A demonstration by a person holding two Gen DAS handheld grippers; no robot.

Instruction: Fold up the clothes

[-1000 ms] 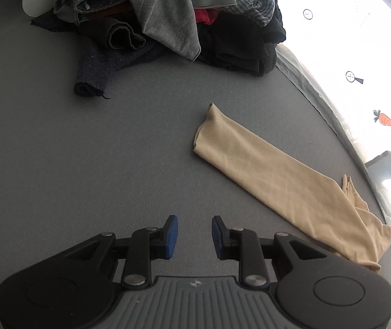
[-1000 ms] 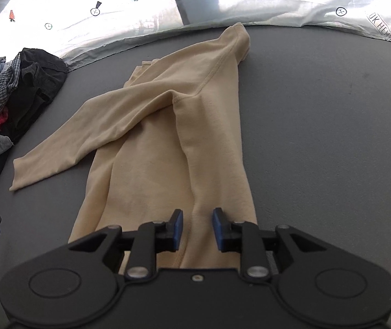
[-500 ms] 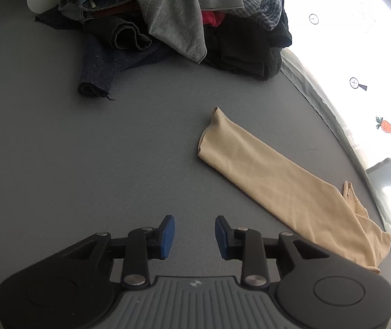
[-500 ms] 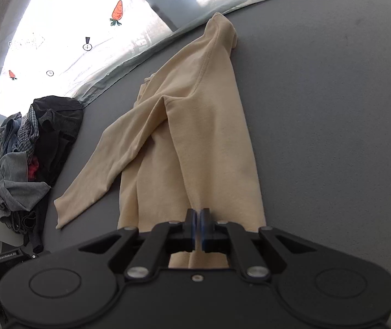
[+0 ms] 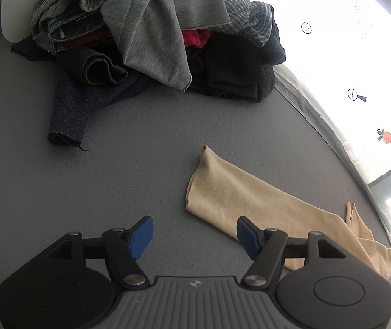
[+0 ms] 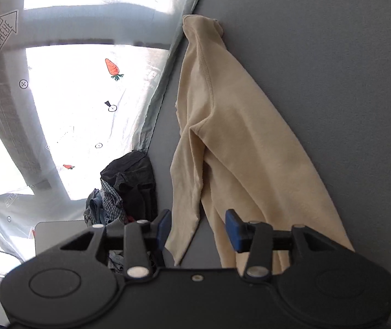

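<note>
From my left wrist camera I see the left claw [image 5: 194, 237] spread wide, its blue pads well apart and holding nothing, hovering above the grey desk [image 5: 113, 181]. The right-hand pad sits over the near edge of the beige shirt's sleeve [image 5: 253, 205], which lies flat on the desk and runs from its open cuff near the middle of the view toward the lower right; I cannot tell whether the pad touches the cloth. Farther back a pile of clothes [image 5: 168, 35] is heaped up: a grey garment draped over the top, denim, something red, a checked piece and dark fabric, with a dark blue knit sleeve [image 5: 72, 115] trailing out toward me. Beyond the desk edge hangs a bright white sheet [image 5: 360, 63] printed with carrots and small markers. On my right wrist camera the right claw [image 6: 198, 229] is also spread, its jaws apart and empty, with the view tilted steeply. The beige shirt [image 6: 236, 148] stretches away from the claw along the grey desk [image 6: 332, 82], its sleeve folded across the body, and its lower part runs between and beneath the two pads. The pile of clothes [image 6: 129, 186] shows to the left, near the desk edge.
</note>
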